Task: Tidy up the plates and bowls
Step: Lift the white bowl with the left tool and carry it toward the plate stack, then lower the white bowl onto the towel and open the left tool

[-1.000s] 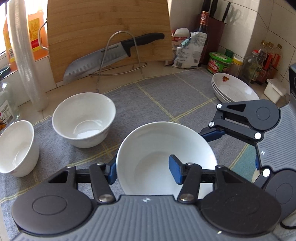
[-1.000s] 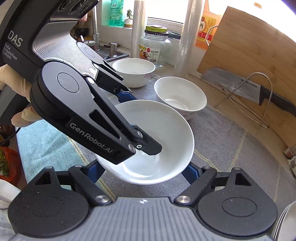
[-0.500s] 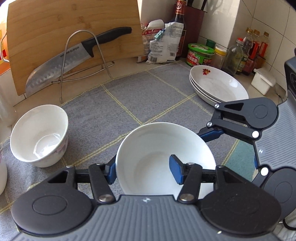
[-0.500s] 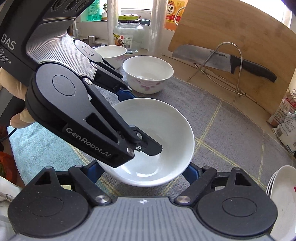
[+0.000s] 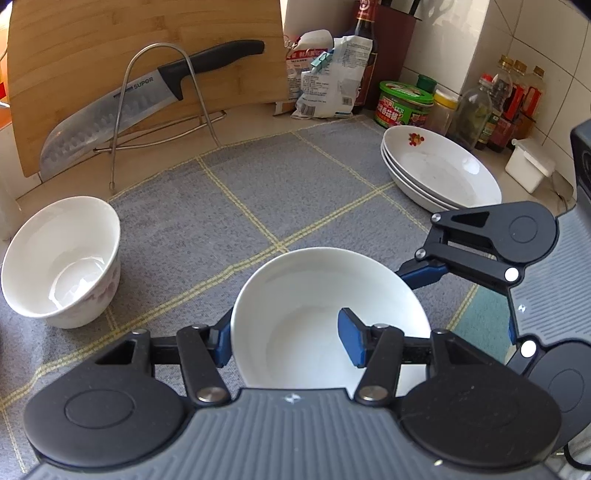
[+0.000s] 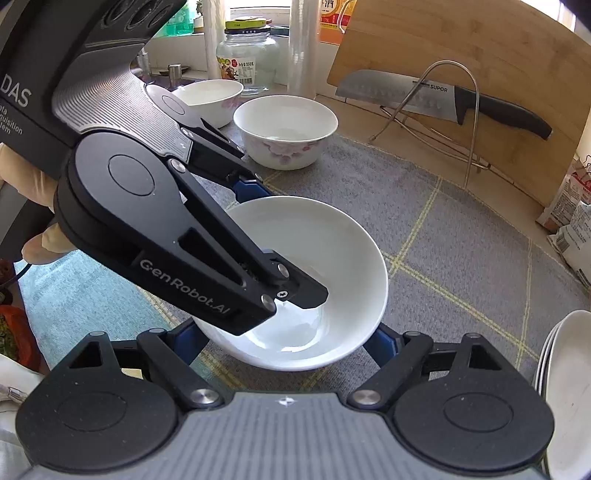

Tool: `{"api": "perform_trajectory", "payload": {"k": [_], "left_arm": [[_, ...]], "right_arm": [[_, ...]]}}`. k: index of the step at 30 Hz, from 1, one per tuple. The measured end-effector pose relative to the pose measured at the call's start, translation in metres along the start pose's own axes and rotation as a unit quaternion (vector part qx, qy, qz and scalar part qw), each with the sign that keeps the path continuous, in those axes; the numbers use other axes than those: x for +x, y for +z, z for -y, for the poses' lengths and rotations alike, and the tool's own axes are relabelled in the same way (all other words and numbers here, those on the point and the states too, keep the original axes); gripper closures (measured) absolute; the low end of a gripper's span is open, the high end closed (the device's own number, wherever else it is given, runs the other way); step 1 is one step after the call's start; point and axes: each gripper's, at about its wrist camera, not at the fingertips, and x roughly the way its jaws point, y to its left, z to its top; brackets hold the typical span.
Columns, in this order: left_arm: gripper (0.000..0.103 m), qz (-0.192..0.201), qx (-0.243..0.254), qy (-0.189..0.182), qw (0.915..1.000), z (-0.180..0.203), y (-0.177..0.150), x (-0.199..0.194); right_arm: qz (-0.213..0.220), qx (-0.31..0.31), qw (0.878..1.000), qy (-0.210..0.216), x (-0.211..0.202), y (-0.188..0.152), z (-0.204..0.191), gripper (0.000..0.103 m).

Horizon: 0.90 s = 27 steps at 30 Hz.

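Nearest, plain white bowl [image 5: 314, 314] above the grey checked mat [image 5: 229, 206], its wall pinched by the left gripper [image 5: 288, 334], one blue pad outside, one inside; right gripper [image 6: 282, 338] spread wide around the same bowl, a finger at each outer side. Farther left, flower-patterned bowl [image 5: 61, 260] upright on the mat; far right, stacked white plates [image 5: 439, 171]. Beyond, SUPOR knife [image 5: 147, 99] in a wire rack against the bamboo cutting board [image 5: 140, 33].
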Motion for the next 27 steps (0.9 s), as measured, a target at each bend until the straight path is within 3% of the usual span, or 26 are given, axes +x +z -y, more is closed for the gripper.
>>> {"api": "perform_trajectory", "payload": {"k": [13,14,16,17,18,27], "left_arm": [[0.046,0.006,-0.012,0.000,0.9999,-0.004,0.000,0.006],[0.044,0.007,-0.012,0.000,0.9999,-0.004,-0.001,0.006],[0.029,0.016,-0.011,-0.001,0.9998,-0.004,-0.001,0.005],[0.013,0.020,-0.012,0.006,0.9997,-0.005,-0.002,0.004],[0.010,0.030,-0.014,0.014,0.9993,-0.005,-0.002,0.001],[0.006,0.095,-0.059,0.043,0.9928,-0.021,-0.010,-0.037]], "right_arm": [[-0.004,0.007,1.000,-0.004,0.004,0.000,0.001,0.012],[-0.006,0.009,1.000,-0.004,0.004,0.000,0.002,0.012],[-0.004,0.010,1.000,-0.001,0.004,-0.001,0.003,0.009],[-0.003,0.008,1.000,-0.002,0.003,-0.001,0.002,0.002],[0.006,0.005,1.000,-0.006,0.000,-0.001,0.002,0.001],[0.013,0.006,1.000,0.005,-0.020,-0.002,0.005,0.000]]}}
